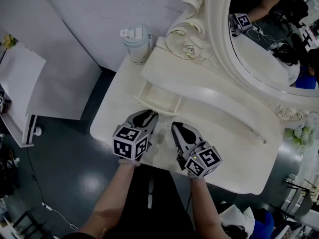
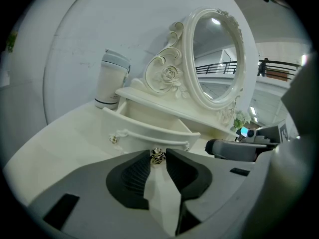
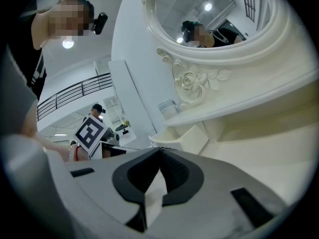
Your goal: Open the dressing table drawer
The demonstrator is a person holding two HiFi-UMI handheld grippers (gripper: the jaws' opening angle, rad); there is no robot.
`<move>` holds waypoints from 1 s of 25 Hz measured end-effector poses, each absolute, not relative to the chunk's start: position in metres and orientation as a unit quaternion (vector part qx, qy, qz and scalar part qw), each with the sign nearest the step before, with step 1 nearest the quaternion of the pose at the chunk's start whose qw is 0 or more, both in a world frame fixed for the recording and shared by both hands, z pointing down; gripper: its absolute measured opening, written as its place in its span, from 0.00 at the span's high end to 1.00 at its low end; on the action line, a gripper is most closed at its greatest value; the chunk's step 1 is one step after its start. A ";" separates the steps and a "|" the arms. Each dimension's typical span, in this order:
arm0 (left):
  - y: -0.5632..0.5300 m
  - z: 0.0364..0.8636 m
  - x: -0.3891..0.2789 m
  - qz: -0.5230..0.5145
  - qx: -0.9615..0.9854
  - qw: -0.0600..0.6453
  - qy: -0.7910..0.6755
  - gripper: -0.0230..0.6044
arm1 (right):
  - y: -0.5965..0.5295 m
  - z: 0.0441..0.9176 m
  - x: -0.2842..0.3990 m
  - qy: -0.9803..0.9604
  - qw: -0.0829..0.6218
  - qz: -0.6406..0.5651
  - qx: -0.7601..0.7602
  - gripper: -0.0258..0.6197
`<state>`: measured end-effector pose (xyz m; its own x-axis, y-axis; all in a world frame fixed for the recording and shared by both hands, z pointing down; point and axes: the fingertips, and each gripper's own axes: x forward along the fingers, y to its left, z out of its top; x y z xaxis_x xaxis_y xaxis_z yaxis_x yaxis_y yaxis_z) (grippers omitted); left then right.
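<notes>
Cream dressing table (image 1: 234, 153) against a white wall, dark glossy floor (image 1: 75, 178) under it. Oval mirror (image 1: 271, 39) in a carved frame at the back right; pale lidded tumbler (image 1: 135, 43) on the back left corner of the top.

Drawer (image 1: 159, 97): small, under the raised shelf at the left of the mirror, standing pulled out over the tabletop, inside looks bare. Its curved front carries two small metal knobs. Left knob (image 2: 114, 139) is free.

Left gripper (image 1: 148, 114): pointing at the drawer front, tilted down. In the left gripper view the right knob (image 2: 158, 157) sits between the two jaw tips, and the ribbed pads (image 2: 137, 176) close on it from both sides. Jaws clamped on this knob.

Right gripper (image 1: 176, 127): just beside the left one, above the tabletop, short of the drawer. Right gripper view shows its jaw tips together, with nothing between them
</notes>
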<state>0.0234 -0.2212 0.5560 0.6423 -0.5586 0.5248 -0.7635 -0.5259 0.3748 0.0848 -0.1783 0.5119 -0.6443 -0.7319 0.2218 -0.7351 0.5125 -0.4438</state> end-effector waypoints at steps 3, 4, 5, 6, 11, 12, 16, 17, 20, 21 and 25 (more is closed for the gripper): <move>-0.221 0.556 0.023 0.169 0.857 0.295 -0.387 0.79 | -0.177 0.511 0.085 -0.870 0.002 0.257 0.421 0.96; -0.221 0.555 0.023 0.166 0.858 0.293 -0.387 0.79 | -0.176 0.510 0.085 -0.870 0.000 0.257 0.421 0.96; -0.221 0.554 0.023 0.164 0.859 0.291 -0.389 0.79 | -0.175 0.509 0.085 -0.870 -0.002 0.257 0.420 0.95; -0.220 0.553 0.022 0.161 0.860 0.287 -0.390 0.79 | -0.175 0.508 0.085 -0.871 -0.003 0.256 0.420 0.95; -0.218 0.542 0.014 0.146 0.866 0.263 -0.400 0.78 | -0.174 0.502 0.089 -0.870 -0.008 0.253 0.423 0.96; -0.218 0.539 0.012 0.142 0.866 0.259 -0.403 0.80 | -0.174 0.501 0.090 -0.871 -0.009 0.250 0.424 0.96; -0.219 0.526 0.005 0.129 0.870 0.245 -0.407 0.92 | -0.174 0.487 0.094 -0.871 -0.012 0.233 0.433 0.96; -0.220 0.521 0.005 0.123 0.873 0.242 -0.406 0.94 | -0.175 0.482 0.096 -0.871 -0.014 0.227 0.436 0.96; -0.223 0.502 0.007 0.101 0.884 0.228 -0.395 0.96 | -0.176 0.465 0.099 -0.872 -0.015 0.205 0.444 0.96; -0.223 0.495 0.008 0.094 0.889 0.222 -0.390 0.96 | -0.177 0.458 0.100 -0.873 -0.015 0.197 0.446 0.96; -0.224 0.467 0.012 0.078 0.903 0.201 -0.372 0.96 | -0.176 0.431 0.104 -0.875 -0.020 0.172 0.453 0.96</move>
